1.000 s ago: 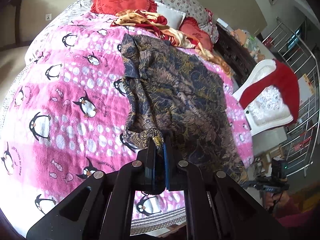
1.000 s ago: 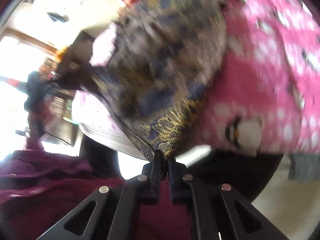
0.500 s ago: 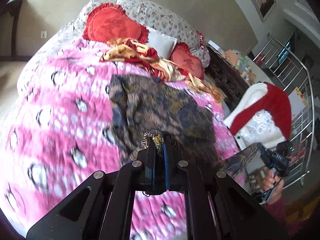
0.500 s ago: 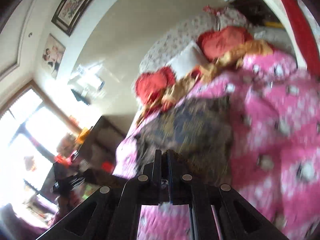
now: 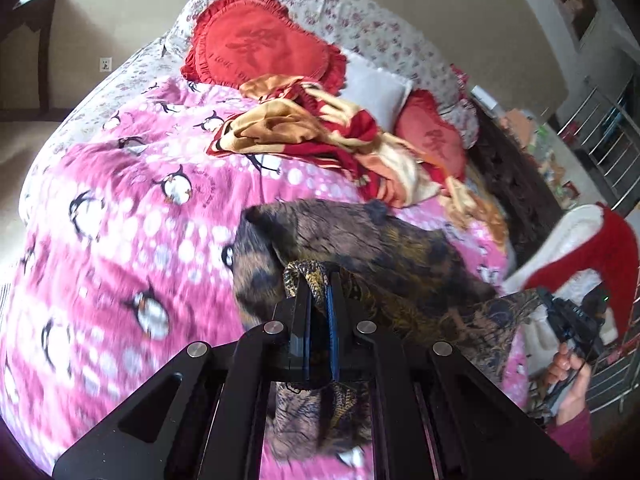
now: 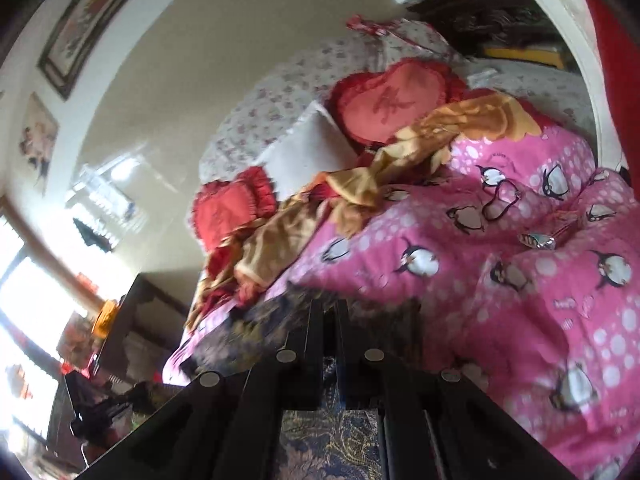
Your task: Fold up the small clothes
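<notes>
A dark brown, blue and gold patterned garment (image 5: 360, 240) lies on the pink penguin blanket (image 5: 120, 208) of a bed. My left gripper (image 5: 319, 280) is shut on a bunched hem of the garment, lifted over the rest of the cloth. The cloth stretches right to my right gripper (image 5: 568, 316), held by a hand (image 5: 570, 380). In the right wrist view, my right gripper (image 6: 330, 308) is shut on the garment (image 6: 240, 328). More patterned cloth hangs under its fingers. The fold's underside is hidden.
A crumpled gold and red cloth (image 5: 312, 132) lies just beyond the garment, with red heart cushions (image 5: 256, 44) and a white pillow (image 5: 376, 88) behind. A dark wooden cabinet (image 5: 516, 184) and a red-draped white chair (image 5: 592, 248) stand right. Glasses (image 6: 496, 204) rest on the blanket.
Both grippers have carried the garment's near edge up the bed toward the cushions, so the cloth now doubles over itself. The right gripper swung up from pointing at the bed edge.
</notes>
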